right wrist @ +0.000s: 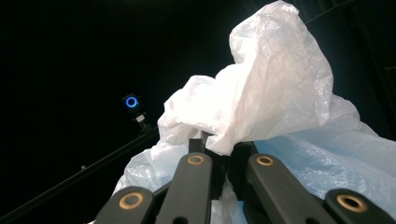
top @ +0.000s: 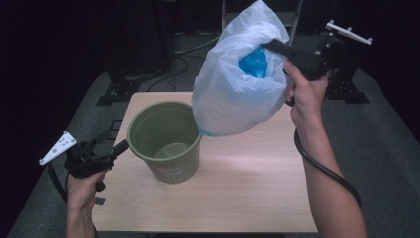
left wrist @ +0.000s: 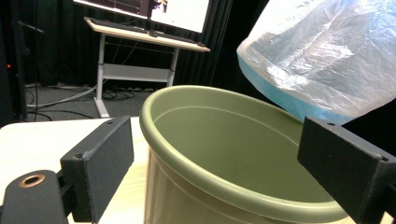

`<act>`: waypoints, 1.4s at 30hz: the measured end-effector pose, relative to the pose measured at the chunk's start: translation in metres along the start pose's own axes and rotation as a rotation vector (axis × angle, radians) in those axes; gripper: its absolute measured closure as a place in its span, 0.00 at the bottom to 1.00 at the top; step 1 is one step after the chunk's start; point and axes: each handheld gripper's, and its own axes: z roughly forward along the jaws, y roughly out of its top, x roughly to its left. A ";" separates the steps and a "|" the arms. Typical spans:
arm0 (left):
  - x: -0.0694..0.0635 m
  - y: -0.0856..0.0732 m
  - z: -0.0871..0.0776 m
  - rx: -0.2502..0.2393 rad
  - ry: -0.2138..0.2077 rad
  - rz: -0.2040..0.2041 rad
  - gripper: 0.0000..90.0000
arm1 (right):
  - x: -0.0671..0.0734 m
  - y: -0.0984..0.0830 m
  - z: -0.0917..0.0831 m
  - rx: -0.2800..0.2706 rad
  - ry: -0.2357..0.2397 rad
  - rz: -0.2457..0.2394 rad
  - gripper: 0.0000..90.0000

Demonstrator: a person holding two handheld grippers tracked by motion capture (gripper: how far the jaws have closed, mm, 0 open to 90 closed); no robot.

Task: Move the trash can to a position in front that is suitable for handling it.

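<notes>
Crinkled white plastic bag [top: 233,94] is clamped by the right gripper [top: 277,48]; left gripper [top: 120,146] fingers [left wrist: 100,161] are held apart around the smooth round green bin [top: 166,141] rim.

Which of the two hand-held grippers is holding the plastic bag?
The right hand-held gripper, raised with jaws shut on the white plastic bag; the left hand-held gripper stands open around the green bin.

This looks like a lab or recording studio rather than a home. Black curtains [left wrist: 56,42] close off the room, and cables [top: 190,49] trail over grey carpet [top: 391,148]. A small wooden table [top: 247,188] stands between black metal stands [top: 116,89]. Further back there's a height-adjustable desk [left wrist: 140,37] with bright monitors [left wrist: 180,14], and what may be a camera with a blue ring light [right wrist: 131,101].
</notes>
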 end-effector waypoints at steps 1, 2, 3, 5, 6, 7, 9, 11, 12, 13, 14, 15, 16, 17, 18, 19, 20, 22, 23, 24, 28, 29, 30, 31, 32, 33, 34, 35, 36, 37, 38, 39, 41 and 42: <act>0.000 0.000 0.000 0.000 0.000 0.001 0.11 | -0.001 0.001 -0.002 -0.001 -0.005 0.000 1.00; 0.000 0.000 0.001 0.001 0.001 0.002 0.11 | -0.002 0.001 -0.004 -0.003 -0.009 -0.001 1.00; 0.000 -0.001 0.001 0.001 0.001 -0.002 0.11 | -0.003 0.002 -0.007 -0.005 -0.012 -0.001 1.00; 0.000 -0.001 0.001 0.003 0.000 -0.002 0.11 | -0.005 0.003 -0.011 -0.010 -0.021 0.000 1.00; 0.000 -0.001 0.002 0.004 0.000 -0.004 0.11 | -0.006 0.003 -0.013 -0.011 -0.023 0.001 1.00; 0.000 -0.001 0.002 0.004 0.000 -0.004 0.11 | -0.007 0.003 -0.015 -0.012 -0.027 0.002 1.00; 0.000 -0.001 0.002 0.005 0.001 -0.002 0.11 | -0.009 0.002 -0.017 -0.005 -0.035 0.001 1.00; -0.001 -0.001 0.002 0.006 0.000 -0.001 0.11 | -0.012 0.000 -0.018 0.004 -0.044 -0.001 1.00; -0.001 -0.001 0.002 0.007 0.000 -0.001 0.11 | -0.014 -0.002 -0.018 0.010 -0.050 -0.001 1.00; -0.001 -0.001 0.002 0.007 0.000 -0.001 0.11 | -0.016 -0.005 -0.018 0.016 -0.055 0.006 1.00; -0.001 -0.001 0.002 0.008 0.000 -0.001 0.11 | -0.019 -0.007 -0.018 0.022 -0.060 0.007 1.00; -0.001 -0.001 0.002 0.008 0.000 0.000 0.11 | -0.021 -0.009 -0.018 0.027 -0.064 0.011 1.00; -0.001 -0.001 0.002 0.007 0.001 -0.001 0.11 | -0.025 -0.013 -0.018 0.035 -0.069 0.012 1.00; -0.001 -0.001 0.002 0.007 0.001 -0.001 0.11 | -0.028 -0.016 -0.018 0.042 -0.074 0.016 1.00; -0.001 -0.002 0.002 0.005 -0.001 0.000 0.11 | -0.030 -0.019 -0.018 0.047 -0.079 0.021 1.00; 0.000 -0.002 0.002 0.005 -0.001 0.000 0.11 | -0.036 -0.025 -0.017 0.059 -0.088 0.026 1.00; -0.001 -0.002 0.002 0.005 0.001 -0.001 0.11 | -0.038 -0.028 -0.017 0.063 -0.092 0.030 1.00; 0.000 -0.002 0.002 0.008 0.000 0.003 0.11 | -0.045 -0.035 -0.015 0.078 -0.101 0.041 1.00; 0.000 -0.002 0.002 0.010 -0.001 0.005 0.11 | -0.050 -0.041 -0.014 0.088 -0.107 0.048 1.00; 0.000 -0.002 0.002 0.011 -0.002 0.006 0.11 | -0.052 -0.044 -0.014 0.095 -0.110 0.054 1.00; -0.001 -0.002 0.002 0.012 -0.004 0.005 0.11 | -0.064 -0.062 -0.009 0.129 -0.120 0.076 1.00; -0.001 -0.002 0.002 0.012 -0.004 0.004 0.11 | -0.066 -0.066 -0.007 0.136 -0.120 0.079 1.00; -0.001 -0.002 0.002 0.012 -0.004 0.003 0.11 | -0.068 -0.069 -0.006 0.142 -0.123 0.085 1.00; -0.001 -0.002 0.002 0.011 -0.004 0.002 0.11 | -0.071 -0.074 -0.004 0.151 -0.124 0.092 1.00; -0.001 -0.002 0.002 0.010 -0.003 0.000 0.11 | -0.074 -0.079 -0.003 0.161 -0.126 0.097 1.00; -0.001 -0.002 0.002 0.010 -0.003 0.000 0.11 | -0.075 -0.082 -0.002 0.170 -0.127 0.099 1.00; -0.001 -0.002 0.002 0.010 -0.004 -0.001 0.11 | -0.078 -0.086 0.000 0.179 -0.130 0.098 1.00; -0.001 -0.002 0.002 0.010 -0.004 -0.001 0.11 | -0.078 -0.086 0.000 0.179 -0.130 0.098 1.00; 0.000 -0.002 0.002 0.010 -0.003 -0.002 0.11 | -0.081 -0.093 0.003 0.191 -0.133 0.105 1.00; 0.000 -0.002 0.002 0.009 -0.003 -0.004 0.11 | -0.086 -0.102 0.007 0.205 -0.132 0.117 1.00; 0.000 -0.003 0.002 0.008 -0.003 -0.005 0.11 | -0.088 -0.106 0.008 0.210 -0.132 0.123 1.00; 0.000 -0.003 0.002 0.009 -0.003 -0.003 0.11 | -0.090 -0.111 0.010 0.219 -0.135 0.126 1.00; 0.000 -0.003 0.002 0.010 -0.003 -0.004 0.11 | -0.093 -0.118 0.013 0.236 -0.140 0.132 1.00; 0.000 -0.003 0.002 0.010 -0.002 -0.004 0.11 | -0.094 -0.121 0.015 0.240 -0.142 0.133 1.00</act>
